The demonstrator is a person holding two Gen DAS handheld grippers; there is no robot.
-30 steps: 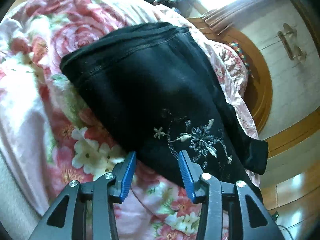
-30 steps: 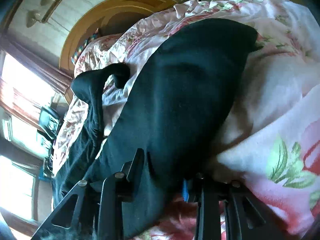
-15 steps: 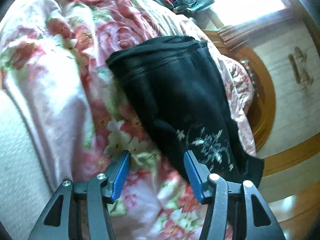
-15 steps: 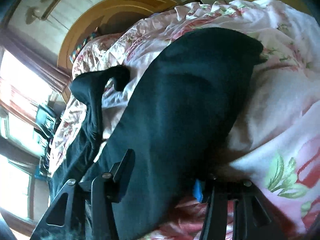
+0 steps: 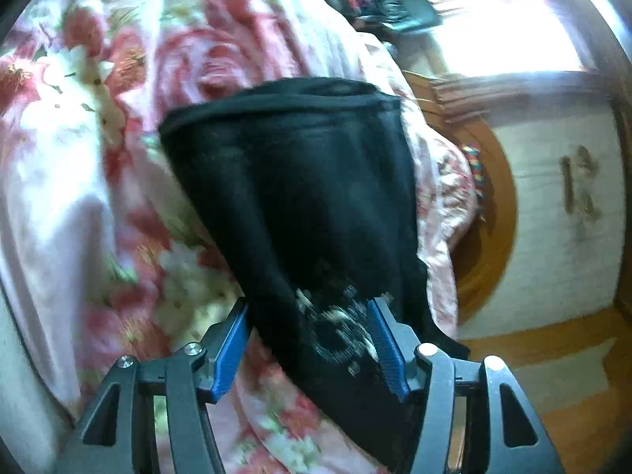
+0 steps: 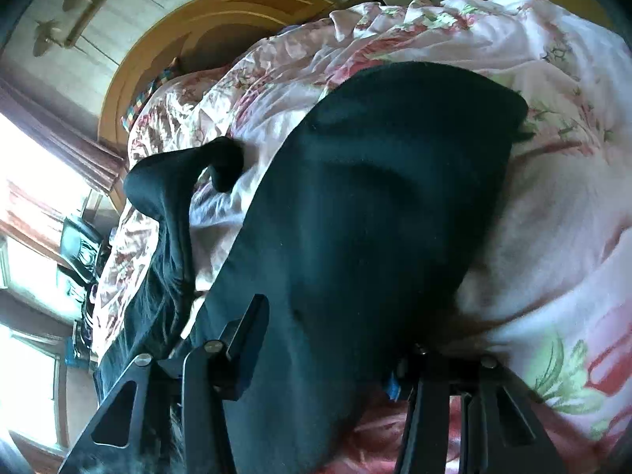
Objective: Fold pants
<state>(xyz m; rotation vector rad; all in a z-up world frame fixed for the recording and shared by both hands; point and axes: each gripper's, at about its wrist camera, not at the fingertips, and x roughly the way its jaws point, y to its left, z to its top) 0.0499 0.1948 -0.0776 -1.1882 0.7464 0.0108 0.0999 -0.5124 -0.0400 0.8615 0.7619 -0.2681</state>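
We see black pants (image 5: 300, 197) lying folded on floral bedspread (image 5: 79, 158) on bed. Left gripper (image 5: 310, 339): jaws opening, embroidered pants edge between blue pads, no pad pressing. Right gripper (image 6: 328, 351): jaws apart, pants fabric draped between them, right finger mostly hidden; we cannot tell any pinch. Wooden headboard (image 6: 130, 63) beyond.

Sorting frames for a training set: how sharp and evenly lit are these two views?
Left wrist view: motion-blurred, especially the floral bedspread; the window is blown out. Right wrist view: sharper, but the black pants are murky and window glare whitens the left edge.
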